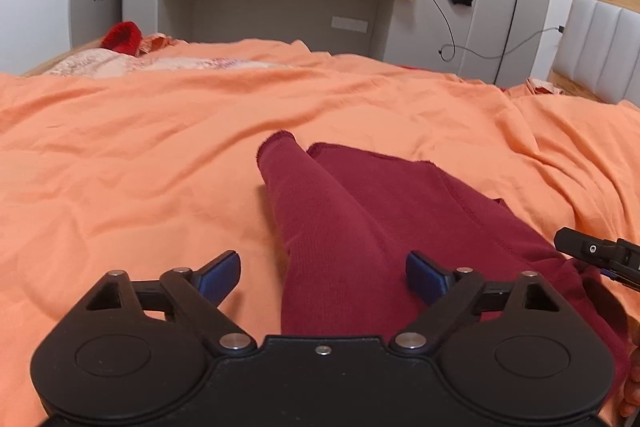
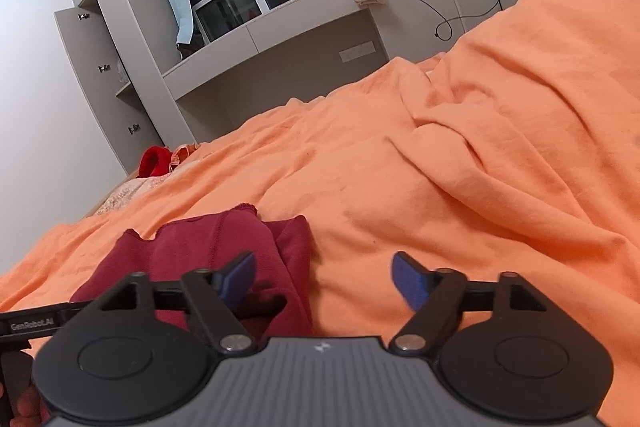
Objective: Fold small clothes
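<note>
Dark red garment [image 1: 360, 227] lies on the orange bed [image 1: 140, 155], long axis running away from the released, empty left gripper [image 1: 322, 277]; right gripper [image 2: 324, 279], equally spread, sits off its right edge.

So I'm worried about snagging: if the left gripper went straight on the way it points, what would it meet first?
Probably the dark red garment: it lies between the open left gripper pads and runs ahead, with the orange bedcover beyond. Depth is uncertain.
</note>
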`<state>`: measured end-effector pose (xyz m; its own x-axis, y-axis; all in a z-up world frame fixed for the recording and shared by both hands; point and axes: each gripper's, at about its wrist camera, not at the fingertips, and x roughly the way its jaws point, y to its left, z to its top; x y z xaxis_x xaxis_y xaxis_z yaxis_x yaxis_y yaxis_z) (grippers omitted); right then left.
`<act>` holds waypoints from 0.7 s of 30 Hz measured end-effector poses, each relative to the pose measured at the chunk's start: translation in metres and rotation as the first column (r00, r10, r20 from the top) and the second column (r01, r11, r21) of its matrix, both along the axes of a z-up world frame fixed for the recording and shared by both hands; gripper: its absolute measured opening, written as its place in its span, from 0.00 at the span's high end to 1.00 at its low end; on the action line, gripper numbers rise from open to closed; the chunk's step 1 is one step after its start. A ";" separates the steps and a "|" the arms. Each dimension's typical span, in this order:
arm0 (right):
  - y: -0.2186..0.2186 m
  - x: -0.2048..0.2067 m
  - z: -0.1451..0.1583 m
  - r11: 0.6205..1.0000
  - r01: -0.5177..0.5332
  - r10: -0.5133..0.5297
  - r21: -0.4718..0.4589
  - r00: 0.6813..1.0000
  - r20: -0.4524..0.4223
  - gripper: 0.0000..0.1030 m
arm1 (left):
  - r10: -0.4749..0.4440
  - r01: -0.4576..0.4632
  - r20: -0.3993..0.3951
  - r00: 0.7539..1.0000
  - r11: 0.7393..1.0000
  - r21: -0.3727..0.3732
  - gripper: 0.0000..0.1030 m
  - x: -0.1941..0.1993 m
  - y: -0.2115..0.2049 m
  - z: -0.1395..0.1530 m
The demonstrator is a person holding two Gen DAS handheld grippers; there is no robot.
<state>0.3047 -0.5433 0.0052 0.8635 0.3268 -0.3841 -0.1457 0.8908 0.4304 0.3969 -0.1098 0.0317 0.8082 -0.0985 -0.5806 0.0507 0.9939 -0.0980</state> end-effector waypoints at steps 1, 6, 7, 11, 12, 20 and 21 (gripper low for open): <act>0.001 -0.002 0.001 1.000 0.001 -0.001 -0.004 1.000 0.009 0.14 | 0.001 -0.001 0.001 1.000 1.000 -0.002 0.11 -0.004 0.000 0.003; 0.004 -0.028 0.019 0.999 0.005 -0.001 -0.036 0.996 0.087 0.00 | 0.054 -0.054 0.039 0.998 0.999 -0.005 0.02 -0.032 0.002 0.024; 0.004 -0.035 0.023 0.999 0.006 -0.003 -0.033 0.994 0.110 0.00 | 0.053 -0.052 0.053 0.997 0.999 -0.004 0.02 -0.038 0.002 0.029; 0.008 -0.066 0.040 1.000 0.009 -0.006 -0.016 0.982 0.189 0.00 | 0.049 -0.052 0.133 0.990 0.998 0.018 0.01 -0.070 -0.001 0.052; 0.009 -0.075 0.043 1.000 0.008 -0.004 -0.016 0.976 0.218 0.00 | 0.049 -0.054 0.155 0.987 0.998 0.026 0.01 -0.081 -0.002 0.058; 0.028 -0.158 0.059 0.989 0.068 -0.009 -0.128 0.910 0.415 0.00 | 0.017 -0.031 0.278 0.961 0.999 0.044 0.01 -0.164 -0.003 0.078; 0.029 -0.168 0.059 0.989 0.073 -0.010 -0.129 0.903 0.430 0.00 | 0.005 -0.018 0.279 0.960 0.999 0.044 0.01 -0.172 -0.002 0.077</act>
<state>0.1364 -0.5145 0.0640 0.9662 0.2575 -0.0140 -0.2491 0.9462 0.2066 0.2250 -0.1119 0.1090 0.9395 -0.0665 -0.3360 0.0579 0.9977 -0.0358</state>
